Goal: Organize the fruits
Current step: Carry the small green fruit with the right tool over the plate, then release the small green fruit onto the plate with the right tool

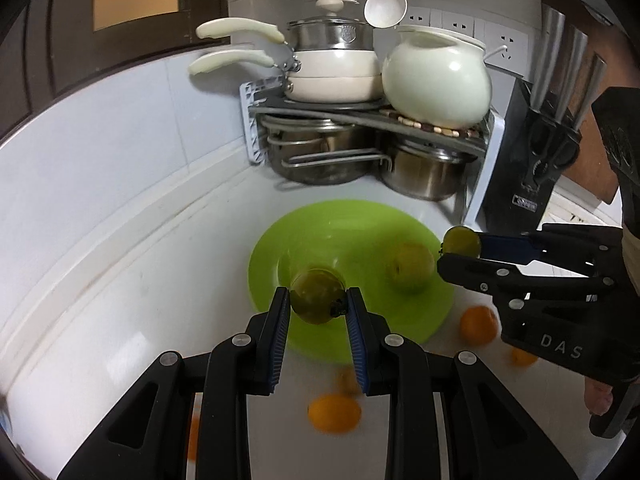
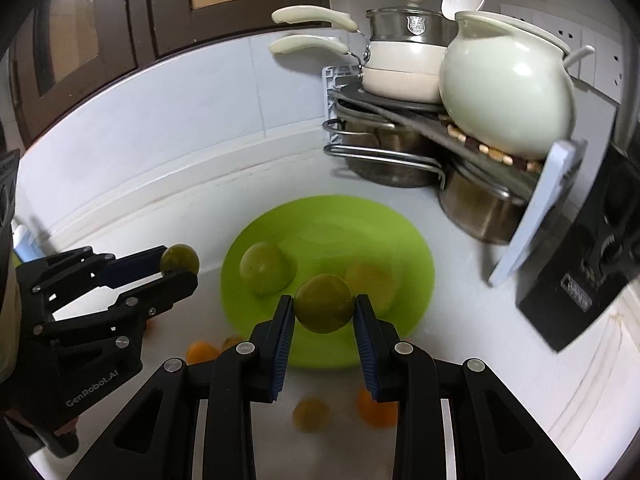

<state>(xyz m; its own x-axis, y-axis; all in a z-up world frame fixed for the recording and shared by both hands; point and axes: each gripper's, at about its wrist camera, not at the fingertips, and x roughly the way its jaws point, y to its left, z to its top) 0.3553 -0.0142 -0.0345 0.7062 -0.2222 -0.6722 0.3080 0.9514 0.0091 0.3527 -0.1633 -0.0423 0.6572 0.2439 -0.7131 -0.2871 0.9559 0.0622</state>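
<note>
A lime-green plate (image 1: 360,224) (image 2: 340,228) lies on the white counter. One green fruit (image 1: 410,268) (image 2: 266,268) rests on it, and a blurred yellowish one (image 2: 372,280) lies beside that. My left gripper (image 1: 318,294) (image 2: 180,266) is shut on a small green fruit (image 1: 316,300) (image 2: 180,258), held above the plate's near edge. My right gripper (image 2: 324,300) (image 1: 460,250) is shut on another green fruit (image 2: 324,308) (image 1: 462,240), over the plate's near side. Oranges (image 1: 334,414) (image 1: 478,325) (image 2: 378,410) (image 2: 202,352) lie loose on the counter below both grippers.
A corner rack (image 1: 376,114) (image 2: 384,104) behind the plate carries steel pots, a cream saucepan (image 1: 336,76) and a white ceramic pot (image 1: 438,80) (image 2: 508,92). A black knife block (image 1: 528,168) (image 2: 576,280) stands to the right. Tiled walls close the corner; a white ladle (image 1: 386,4) hangs above.
</note>
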